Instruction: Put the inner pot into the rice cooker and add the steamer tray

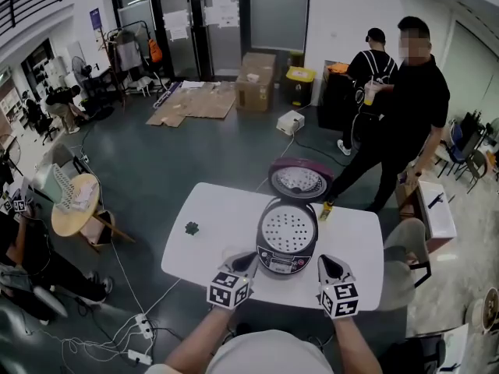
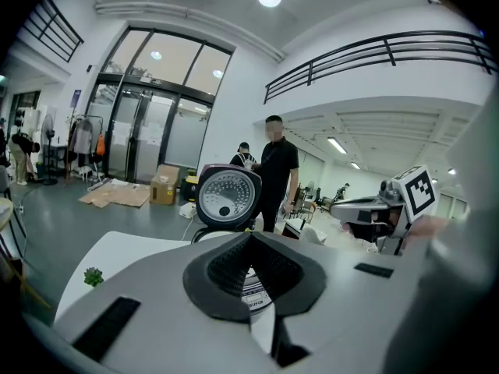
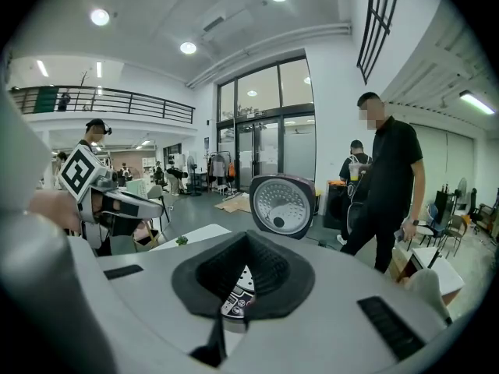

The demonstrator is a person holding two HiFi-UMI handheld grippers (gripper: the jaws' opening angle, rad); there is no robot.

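While both hands hover at the near edge of the white oval counter (image 1: 204,232), the dark rice cooker with its silver front panel (image 1: 277,262) sits right between them. Its round, purple-rimmed lid (image 1: 300,181) is tipped back on the far side. And look inside: the white perforated steamer tray (image 1: 287,229) lies in the cooker's mouth, and it looks level from here. The inner pot I can't see at all. The tray covers the opening, so I'd judge the pot is underneath.

The left gripper (image 1: 246,260) is just left of the cooker's front, jaws pressed together on nothing. The right gripper (image 1: 328,262) is just to the right, jaws likewise closed and empty. Both point at the cooker, close to it but, as far as I can tell, not touching.

So the loading looks done, and the danger now is careless hands. A closed gripper nudging the body could shove the cooker toward the far edge, where the open lid hangs out past the counter's rim. If the tray isn't fully seated, bringing the lid down could jam or tip it. A cable trails over the floor beyond the far side, and a person in black (image 1: 413,107) stands near there, so a snag could drag the cooker if it's the cooker's lead. The small green plant (image 1: 192,227), off to the left, is well clear.
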